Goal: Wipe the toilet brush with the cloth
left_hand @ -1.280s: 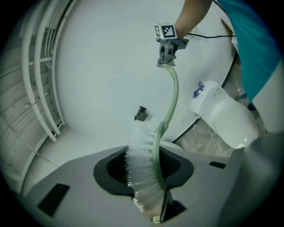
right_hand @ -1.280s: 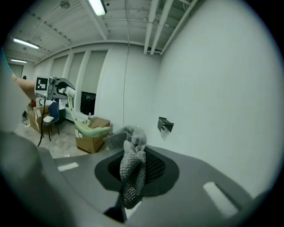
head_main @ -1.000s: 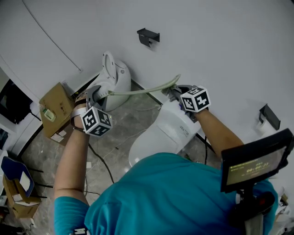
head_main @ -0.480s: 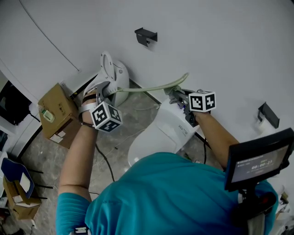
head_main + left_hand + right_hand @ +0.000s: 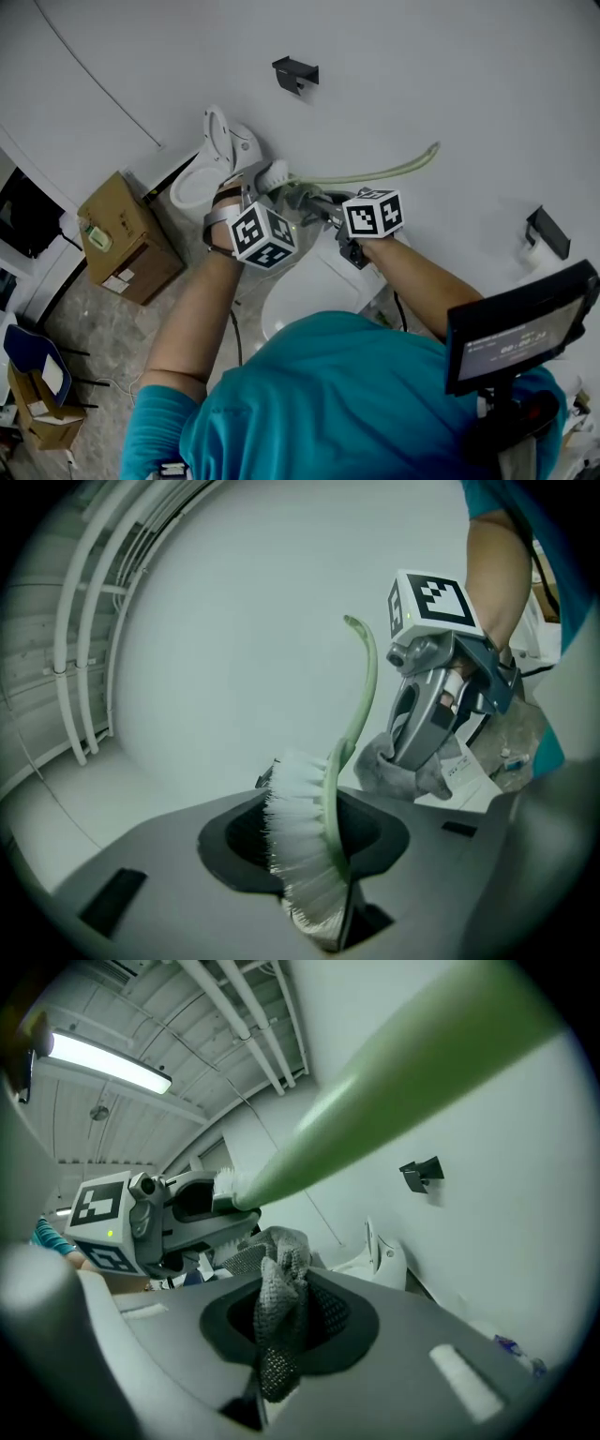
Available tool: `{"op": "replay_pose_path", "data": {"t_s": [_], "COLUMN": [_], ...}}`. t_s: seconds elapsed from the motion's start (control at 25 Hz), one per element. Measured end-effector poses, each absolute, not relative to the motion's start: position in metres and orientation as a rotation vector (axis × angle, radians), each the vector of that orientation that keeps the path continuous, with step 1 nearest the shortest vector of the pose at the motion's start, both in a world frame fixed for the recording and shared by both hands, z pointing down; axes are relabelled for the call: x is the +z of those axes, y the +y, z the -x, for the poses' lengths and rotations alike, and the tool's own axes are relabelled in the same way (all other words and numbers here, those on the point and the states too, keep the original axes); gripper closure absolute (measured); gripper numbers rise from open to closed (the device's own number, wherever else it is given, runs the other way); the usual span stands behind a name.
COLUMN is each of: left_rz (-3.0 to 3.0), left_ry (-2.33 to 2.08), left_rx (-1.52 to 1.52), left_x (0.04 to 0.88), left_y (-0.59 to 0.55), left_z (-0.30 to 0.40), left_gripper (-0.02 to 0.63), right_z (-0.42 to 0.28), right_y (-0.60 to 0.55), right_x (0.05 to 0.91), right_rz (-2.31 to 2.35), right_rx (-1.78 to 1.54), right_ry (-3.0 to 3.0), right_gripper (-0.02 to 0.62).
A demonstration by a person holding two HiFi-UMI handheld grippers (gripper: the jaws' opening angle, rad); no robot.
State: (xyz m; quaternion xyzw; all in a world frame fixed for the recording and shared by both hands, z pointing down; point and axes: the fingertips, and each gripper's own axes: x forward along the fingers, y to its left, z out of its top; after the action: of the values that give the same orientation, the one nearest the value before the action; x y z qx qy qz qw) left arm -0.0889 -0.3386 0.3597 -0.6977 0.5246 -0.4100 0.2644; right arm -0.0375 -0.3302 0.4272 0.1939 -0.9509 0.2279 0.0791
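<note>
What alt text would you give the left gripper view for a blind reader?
The left claw grips a toilet brush by its white bristled head, its green handle curving upward. Beside the handle, the right claw holds a grey cloth, against a plain white wall.

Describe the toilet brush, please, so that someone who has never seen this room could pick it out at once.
Start at the white toilet beneath the person's arms. Just above it, the left claw holds the toilet brush. Its curved pale green handle and white bristles set it apart from the grey cloth in the right claw.
</note>
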Motion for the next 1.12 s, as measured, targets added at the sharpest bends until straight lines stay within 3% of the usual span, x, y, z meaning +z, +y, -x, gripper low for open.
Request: {"op": "replay_pose_path", "data": {"t_s": [1.12], "left_rz": [1.770], "left_ry": [1.398], "left_rx": [-1.235], "left_x": [0.376], "left_y": [-0.336], "left_z": [0.119], "left_gripper": [0.456], "right_z": [0.033], "right_y": [-0.334], "right_x": [0.406], "right_rz": [-0.584], "right_rx": [0.770], "right_ry": [-2.924], "right_gripper": [0.566]}}
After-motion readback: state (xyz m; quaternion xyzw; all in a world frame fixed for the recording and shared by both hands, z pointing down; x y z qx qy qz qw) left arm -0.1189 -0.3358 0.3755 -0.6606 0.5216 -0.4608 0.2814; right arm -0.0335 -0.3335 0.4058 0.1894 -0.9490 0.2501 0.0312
